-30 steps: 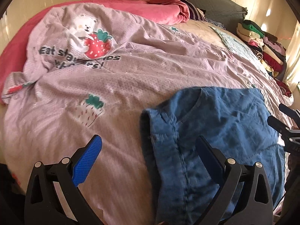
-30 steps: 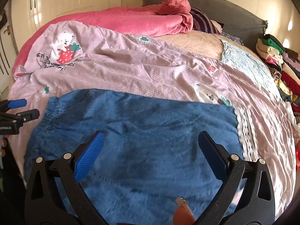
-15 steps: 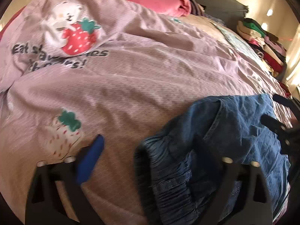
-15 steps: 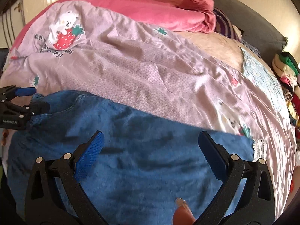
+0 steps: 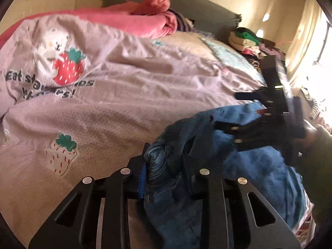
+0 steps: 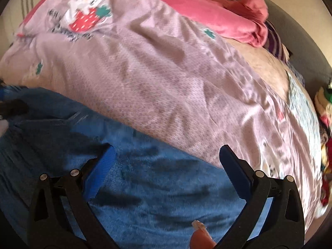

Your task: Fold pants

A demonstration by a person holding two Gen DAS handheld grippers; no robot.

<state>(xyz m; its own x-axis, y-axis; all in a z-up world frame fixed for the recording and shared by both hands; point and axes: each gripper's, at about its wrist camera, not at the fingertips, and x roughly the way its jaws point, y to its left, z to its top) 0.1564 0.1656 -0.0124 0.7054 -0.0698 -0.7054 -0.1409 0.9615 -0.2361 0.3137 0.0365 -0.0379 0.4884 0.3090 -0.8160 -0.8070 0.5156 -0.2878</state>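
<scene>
While the blue denim pants (image 6: 157, 197) are lying on the lilac strawberry-print quilt (image 5: 128, 95) near the front edge of the bed, we're clearly at the grab stage of the fold, not the fold itself. The left gripper (image 5: 166, 178) is closing right now, and the bunched elastic waistband (image 5: 155, 157) is squeezed between its jaws, so the gap is narrow with denim packed in it. Looks like a real grip to me.

The right gripper (image 6: 166, 164) is another story: jaws wide, hovering just above the flat middle part of the pants, nothing between the pads. A fingertip (image 6: 200, 238) peeks in at the bottom of that view.

My read is that the right side needs to commit next. It has to pick an edge or a seam, not the flat middle, because pinching a flat panel just pulls up one layer. Then both hands lift and carry one half over the other. Watch out that the quilt underneath doesn't get caught in the pinch too. The pink blanket (image 6: 207, 14) and the stack of clothes (image 5: 249, 41) are well apart, so no clutter issue.
</scene>
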